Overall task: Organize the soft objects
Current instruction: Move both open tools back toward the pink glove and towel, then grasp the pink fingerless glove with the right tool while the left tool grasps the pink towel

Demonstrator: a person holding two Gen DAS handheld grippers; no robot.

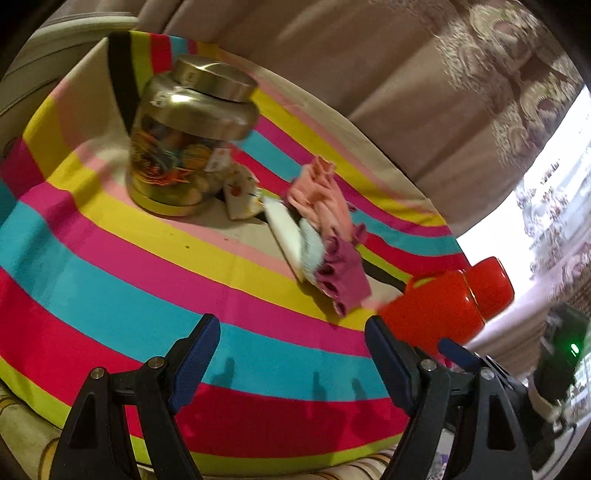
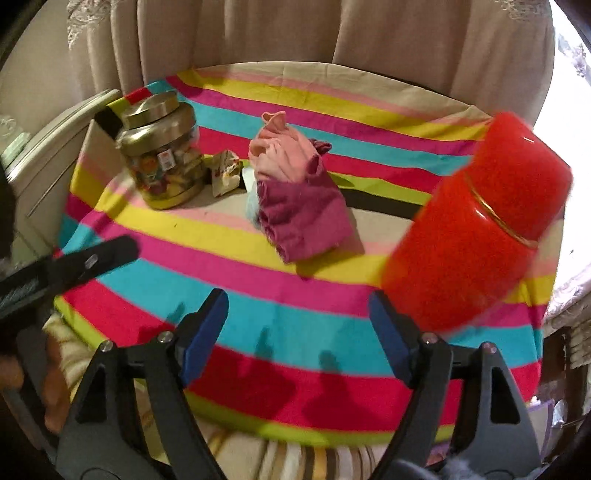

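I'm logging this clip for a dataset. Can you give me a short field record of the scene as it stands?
surface: striped multicolour cloth
soft items: pink and magenta folded cloths piled mid-table
jar: clear jar with gold metal lid, upright, far left
container: red plastic container with gold band, near right, blurred
pouch: small printed pouch beside jar
left gripper: jaws open, empty
right gripper: jaws open, empty

Jar (image 2: 162,155): clear, gold lid, upright at the table's far left.
Red container (image 2: 476,225): blurred, right side.
Striped cloth (image 2: 258,280): covers the table.
Curtain (image 2: 258,33): beige, behind.
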